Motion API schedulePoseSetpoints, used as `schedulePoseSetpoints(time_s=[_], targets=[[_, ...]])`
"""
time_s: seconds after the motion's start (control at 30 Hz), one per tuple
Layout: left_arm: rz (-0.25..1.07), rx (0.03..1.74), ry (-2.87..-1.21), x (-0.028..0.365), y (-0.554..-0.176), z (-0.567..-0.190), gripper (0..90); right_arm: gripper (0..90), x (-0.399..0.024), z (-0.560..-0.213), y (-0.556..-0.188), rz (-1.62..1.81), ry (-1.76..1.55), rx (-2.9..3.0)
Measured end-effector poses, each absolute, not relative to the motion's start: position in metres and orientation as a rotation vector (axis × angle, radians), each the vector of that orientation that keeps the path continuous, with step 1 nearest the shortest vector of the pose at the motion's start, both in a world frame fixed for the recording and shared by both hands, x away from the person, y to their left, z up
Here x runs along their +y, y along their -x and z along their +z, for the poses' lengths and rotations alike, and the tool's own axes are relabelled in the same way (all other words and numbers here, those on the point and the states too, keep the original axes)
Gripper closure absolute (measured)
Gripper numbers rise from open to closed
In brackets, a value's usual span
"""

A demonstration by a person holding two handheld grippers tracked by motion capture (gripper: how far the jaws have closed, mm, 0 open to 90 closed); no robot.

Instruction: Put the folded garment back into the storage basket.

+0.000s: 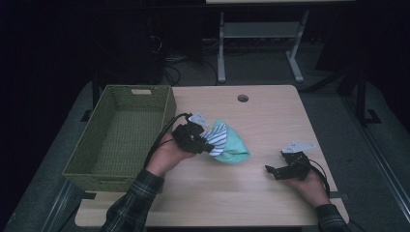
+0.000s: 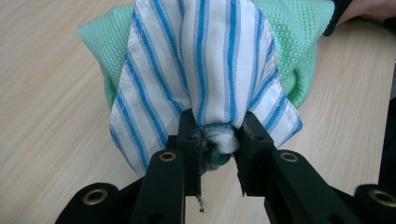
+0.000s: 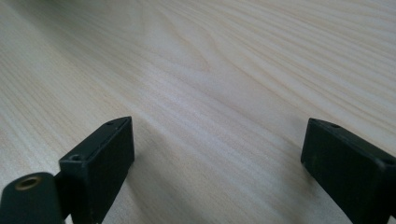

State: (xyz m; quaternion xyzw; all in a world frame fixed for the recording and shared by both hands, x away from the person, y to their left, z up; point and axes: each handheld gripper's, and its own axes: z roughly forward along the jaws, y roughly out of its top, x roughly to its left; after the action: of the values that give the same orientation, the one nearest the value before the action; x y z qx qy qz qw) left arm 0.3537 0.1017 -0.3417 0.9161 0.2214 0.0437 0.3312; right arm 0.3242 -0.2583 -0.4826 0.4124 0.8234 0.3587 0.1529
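Plaid sleeves (image 1: 133, 205) enter at the bottom edge of the high view, 1 at lower left, 1 at lower right. Left hand-held gripper (image 1: 209, 148), centre of frame: its 2 black jaws are clamped on a bunched corner of the striped cloth (image 1: 218, 137), white with blue stripes. Left gripper view confirms it: the striped cloth (image 2: 205, 70) fans upward from the pinch point at lower centre, and a green knit cloth (image 2: 289, 42) sits behind it, showing at upper left and upper right. A dark green tuft shows in the pinch under the white fabric; whether it is the knit cloth, cannot tell. In the high view the green knit cloth (image 1: 233, 147) bulges to the right of the jaws, over the desk (image 1: 270, 116); whether it touches the surface, cannot tell.

Right hand-held gripper (image 1: 270, 170), lower right: jaws well apart, nothing between them, bare wood grain beneath in the right gripper view.

Woven green basket (image 1: 167, 104), left half of frame, sits at the desk's left edge, just beside the left hand. Round cable hole (image 1: 242, 98) near the far edge. Beyond, dark floor and a white desk frame (image 1: 221, 48) at top.
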Motion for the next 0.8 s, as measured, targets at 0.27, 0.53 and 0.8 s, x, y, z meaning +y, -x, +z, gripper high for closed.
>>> schedulePoseSetpoints(time_s=[0.27, 0.53, 0.8], targets=[[0.156, 0.618, -2.378, 0.122, -0.353, -0.324, 73.4, 9.2, -0.258, -0.483, -0.324, 1.028, -1.186, 2.361], [0.188, 0.655, -2.359, 0.144, -0.353, -0.310, 73.4, 9.1, -0.258, -0.483, -0.324, 1.027, -1.195, 2.356], [0.231, 0.698, -2.336, 0.164, -0.353, -0.298, 73.4, 9.1, -0.258, -0.483, -0.324, 1.026, -1.194, 2.356]])
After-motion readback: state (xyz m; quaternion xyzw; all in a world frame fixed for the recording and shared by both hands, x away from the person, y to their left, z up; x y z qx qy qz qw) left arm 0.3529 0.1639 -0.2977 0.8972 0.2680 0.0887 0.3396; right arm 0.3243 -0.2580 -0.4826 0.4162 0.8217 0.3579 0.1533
